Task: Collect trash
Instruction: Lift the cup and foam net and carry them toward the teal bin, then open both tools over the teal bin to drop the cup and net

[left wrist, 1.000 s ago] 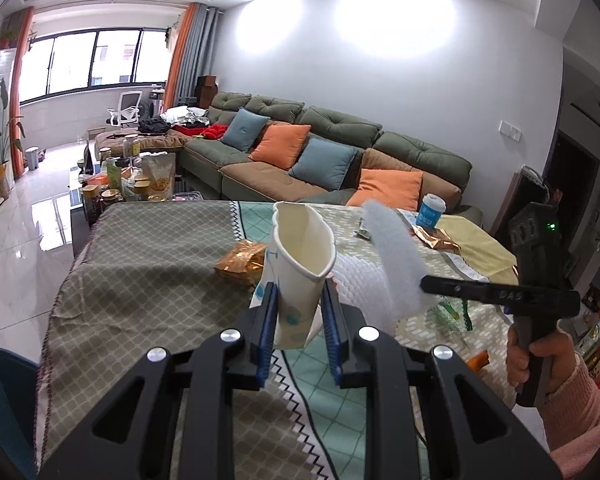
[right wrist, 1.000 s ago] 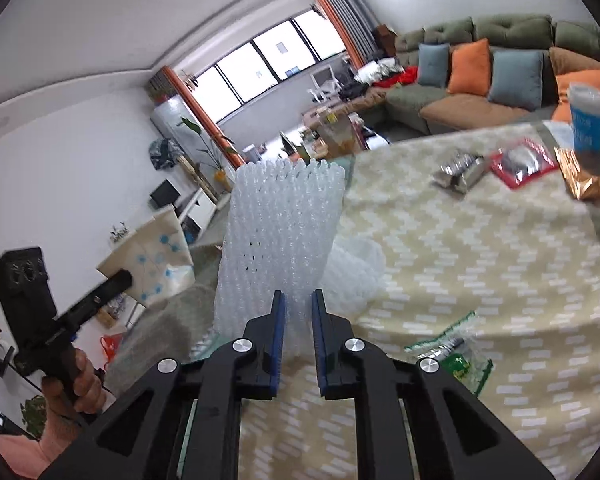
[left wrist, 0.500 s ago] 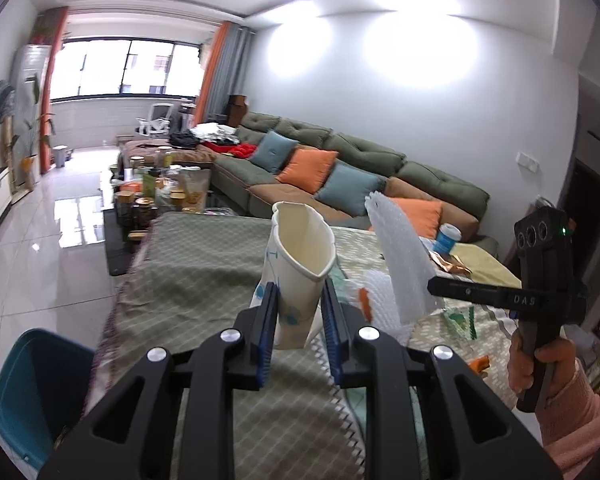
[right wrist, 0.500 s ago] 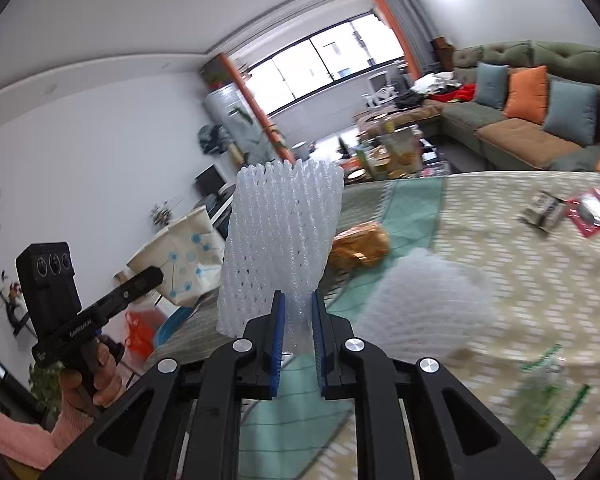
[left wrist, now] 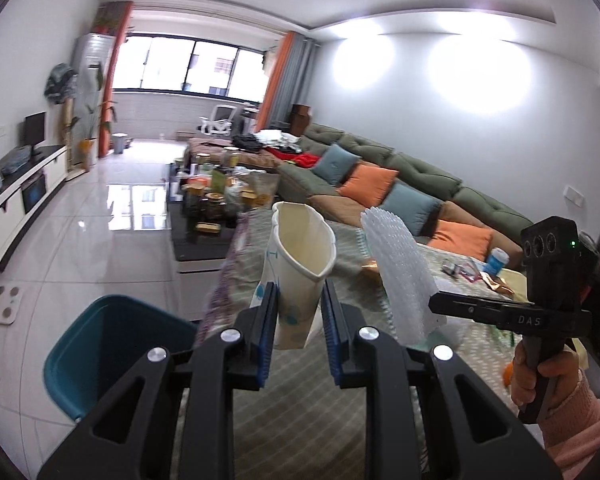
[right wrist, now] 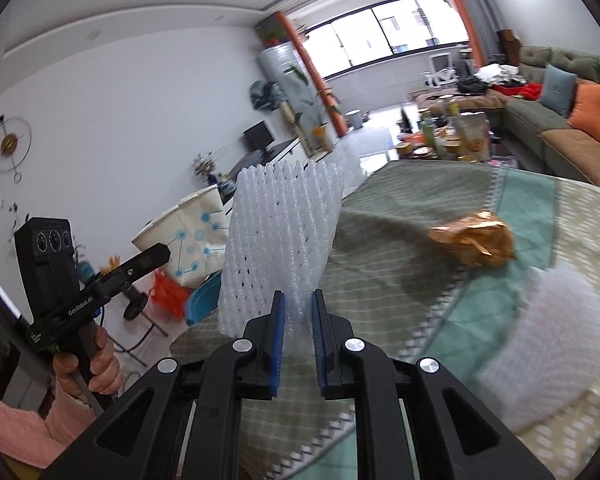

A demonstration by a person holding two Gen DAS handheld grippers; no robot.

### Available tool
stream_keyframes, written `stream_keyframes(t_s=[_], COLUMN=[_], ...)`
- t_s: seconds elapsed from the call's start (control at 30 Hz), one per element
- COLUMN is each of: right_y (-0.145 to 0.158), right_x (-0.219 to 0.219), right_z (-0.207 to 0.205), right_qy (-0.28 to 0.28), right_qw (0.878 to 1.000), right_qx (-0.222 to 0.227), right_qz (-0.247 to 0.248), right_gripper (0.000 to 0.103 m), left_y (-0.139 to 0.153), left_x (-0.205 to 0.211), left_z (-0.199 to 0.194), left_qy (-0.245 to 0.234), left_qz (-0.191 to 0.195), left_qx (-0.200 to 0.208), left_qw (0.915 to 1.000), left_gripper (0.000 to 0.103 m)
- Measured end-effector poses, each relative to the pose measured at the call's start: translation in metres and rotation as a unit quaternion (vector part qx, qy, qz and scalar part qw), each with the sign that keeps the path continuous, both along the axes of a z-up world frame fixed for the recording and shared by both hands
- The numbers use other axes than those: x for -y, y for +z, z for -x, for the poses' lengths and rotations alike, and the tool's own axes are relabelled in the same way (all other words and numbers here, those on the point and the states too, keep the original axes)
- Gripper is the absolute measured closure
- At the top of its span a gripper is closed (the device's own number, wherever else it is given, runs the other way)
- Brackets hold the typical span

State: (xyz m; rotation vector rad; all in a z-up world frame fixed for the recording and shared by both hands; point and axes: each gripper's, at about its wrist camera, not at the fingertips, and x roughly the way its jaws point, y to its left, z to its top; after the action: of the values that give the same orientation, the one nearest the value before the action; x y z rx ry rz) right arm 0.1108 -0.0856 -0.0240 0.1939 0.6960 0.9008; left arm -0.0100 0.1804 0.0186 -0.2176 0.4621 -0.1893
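A: Where's the bin relative to the tongs?

B: Teal bin (left wrist: 112, 344) sits on the floor off the bench (left wrist: 300, 420) edge, low-left of the left tongs (left wrist: 299, 330). Those are clamped on a squashed paper cup (left wrist: 300, 264), mouth up, long axis running away from the camera. Left is the nearer hand, I'd say

A: Right side?

B: Right tongs (right wrist: 298, 344) pinched on a white foam net sleeve (right wrist: 282, 248), standing upright out of the jaws. From that view only a teal sliver of the bin (right wrist: 202, 302) shows past the net's lower left edge, mostly blocked

A: So both need to travel out over the bench edge, then down?

B: My read, yes

A: Anything unclear?

B: Bin's inside is dark and its near rim is cut by the left tongs' body, so can't tell what's in it. Gold wrapper (right wrist: 474, 242) and a second foam net (right wrist: 540, 332) lie on the bench, both smeared by blur
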Motion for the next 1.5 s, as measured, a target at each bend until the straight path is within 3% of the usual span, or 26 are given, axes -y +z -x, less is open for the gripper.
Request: stream_keyframes(t_s=[0.63, 1.5], right_y=[-0.003, -0.029], right_x=[-0.111, -0.214], right_z=[-0.014, -0.033], right_qy=[0.095, 0.139], right_qw=[0.994, 0.982], right_qx=[0.012, -0.008], right_qz=[0.051, 0.127], right_gripper=[0.089, 0.089], left_y=[-0.014, -0.065], left_x=[-0.074, -0.123], left_z=[0.024, 0.009], left_qy=[0.108, 0.168], left_qz=[0.005, 0.026], left_qx=[-0.024, -0.093], left_qw=[0.9939, 0.9812], left_gripper=[0.080, 0.080])
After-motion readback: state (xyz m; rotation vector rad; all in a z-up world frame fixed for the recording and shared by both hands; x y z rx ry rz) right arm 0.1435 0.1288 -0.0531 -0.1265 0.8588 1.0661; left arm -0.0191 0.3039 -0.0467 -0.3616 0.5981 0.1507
